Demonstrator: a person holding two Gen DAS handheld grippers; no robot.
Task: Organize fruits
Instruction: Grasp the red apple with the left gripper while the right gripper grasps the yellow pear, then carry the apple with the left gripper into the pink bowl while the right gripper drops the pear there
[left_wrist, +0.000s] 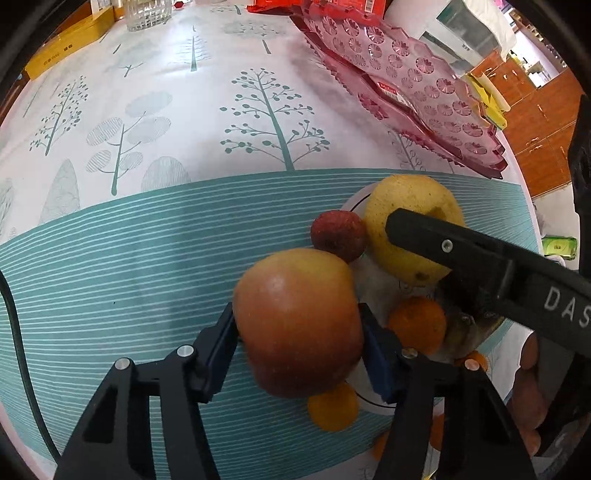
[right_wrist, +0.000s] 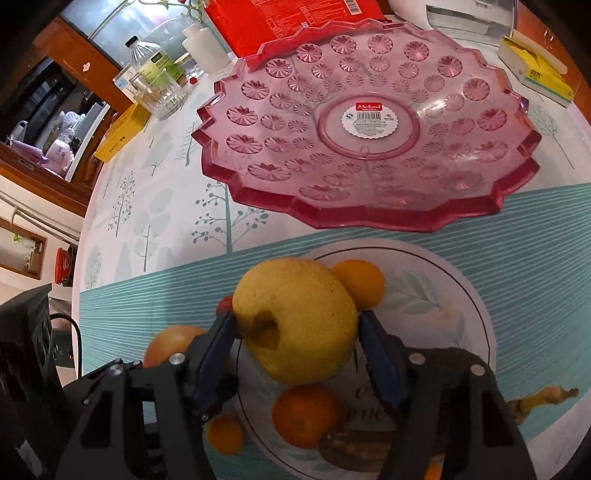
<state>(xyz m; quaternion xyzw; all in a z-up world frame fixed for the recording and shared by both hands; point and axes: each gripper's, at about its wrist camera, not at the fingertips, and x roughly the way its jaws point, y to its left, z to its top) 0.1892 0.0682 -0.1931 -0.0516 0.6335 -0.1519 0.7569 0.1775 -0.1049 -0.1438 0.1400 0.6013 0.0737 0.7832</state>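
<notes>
Left gripper pinching red apple, right gripper pinching yellow pear; pink tray beyond.

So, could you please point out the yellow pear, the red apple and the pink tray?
yellow pear (right_wrist: 295, 317): right wrist view, front skin.
red apple (left_wrist: 299, 321): left wrist view, upper face.
pink tray (right_wrist: 258, 192): right wrist view, near rim.

left gripper, lower centre of the left wrist frame, jaws closed on a red-yellow apple. right gripper, lower centre of the right wrist frame, jaws clamping a yellow pear.
</notes>
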